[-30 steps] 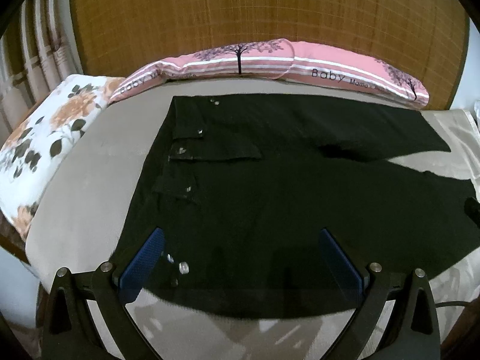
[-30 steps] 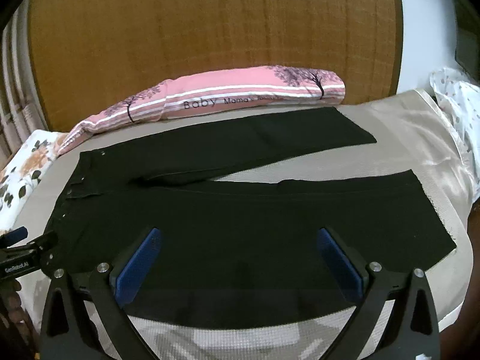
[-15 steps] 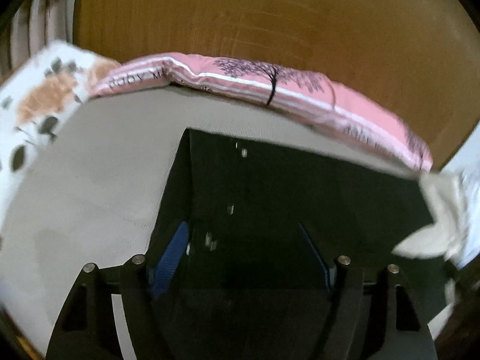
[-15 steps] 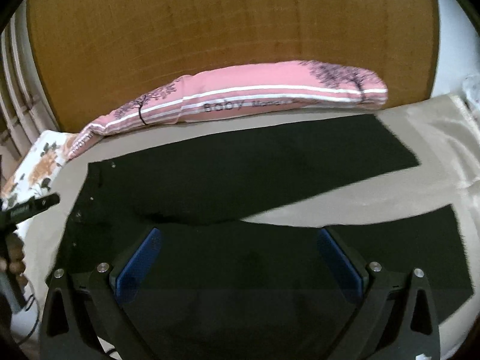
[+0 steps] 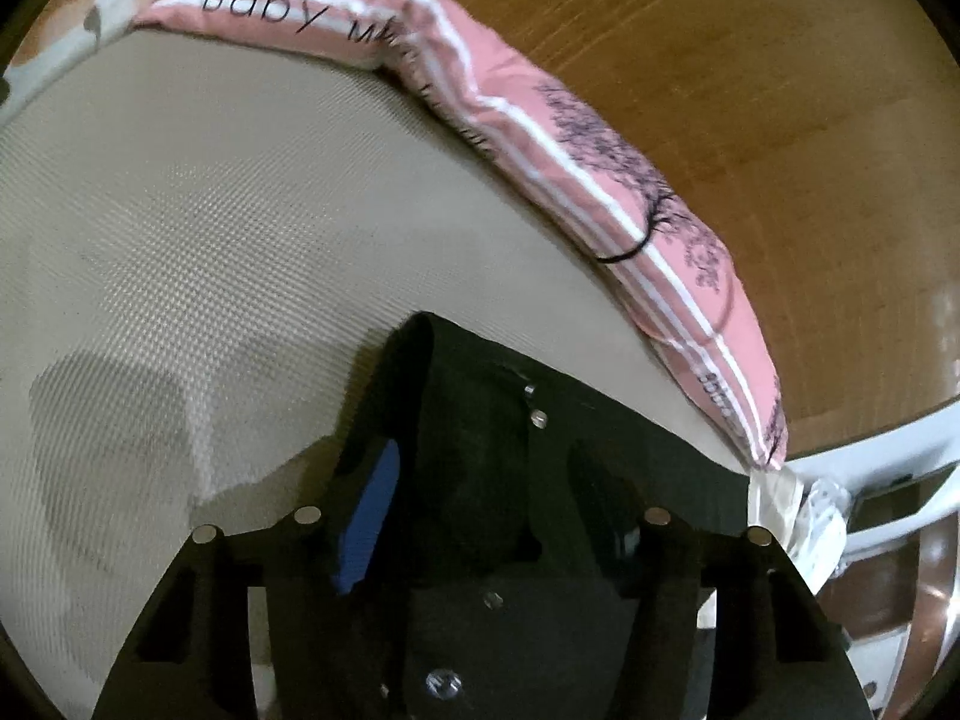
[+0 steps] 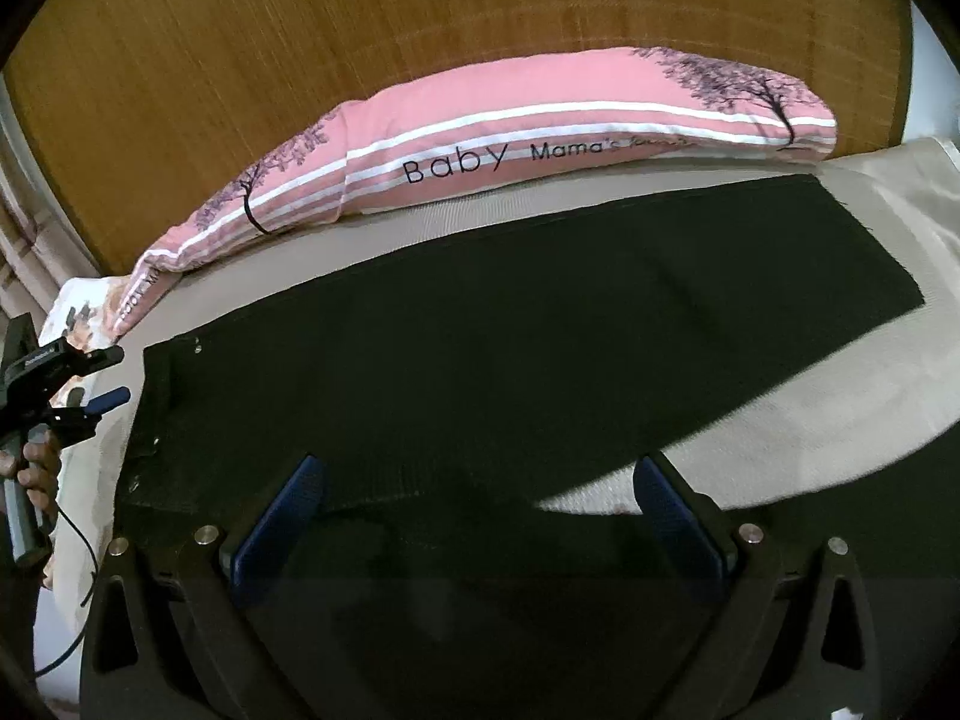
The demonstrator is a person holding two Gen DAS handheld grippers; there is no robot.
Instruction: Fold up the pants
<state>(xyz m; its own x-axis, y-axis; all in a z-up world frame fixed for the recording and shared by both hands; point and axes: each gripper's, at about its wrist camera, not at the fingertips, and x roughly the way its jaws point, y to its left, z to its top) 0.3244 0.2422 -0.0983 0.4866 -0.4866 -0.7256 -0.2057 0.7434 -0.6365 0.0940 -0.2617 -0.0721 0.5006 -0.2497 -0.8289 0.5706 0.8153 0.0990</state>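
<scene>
Since a second ago both grippers have swung toward the far side of the bed, and the left one has rolled so its view now tilts across the mattress. Black pants [image 6: 480, 360] lie spread flat on the beige bed [image 5: 180, 210], waistband at the left of the right wrist view and one leg reaching toward the right edge, with a second leg partly showing at lower right. In the left wrist view the left gripper [image 5: 480, 504] sits at a corner of the waistband, where small metal rivets show; its fingers [image 5: 369, 516] are closing with the dark cloth between them, though whether the pads already press on the fabric cannot be told from so dark a patch. The right gripper [image 6: 480, 510] hovers above the middle of the pants with its blue-padded fingers [image 6: 276, 516] spread wide and nothing held. A long pink pillow [image 6: 510, 144] printed with "Baby" and trees lies along the wooden headboard [image 6: 300, 30] — near the pants but apart from them. At the far left of the right wrist view a hand [image 6: 36, 462] grips the left gripper's handle.
</scene>
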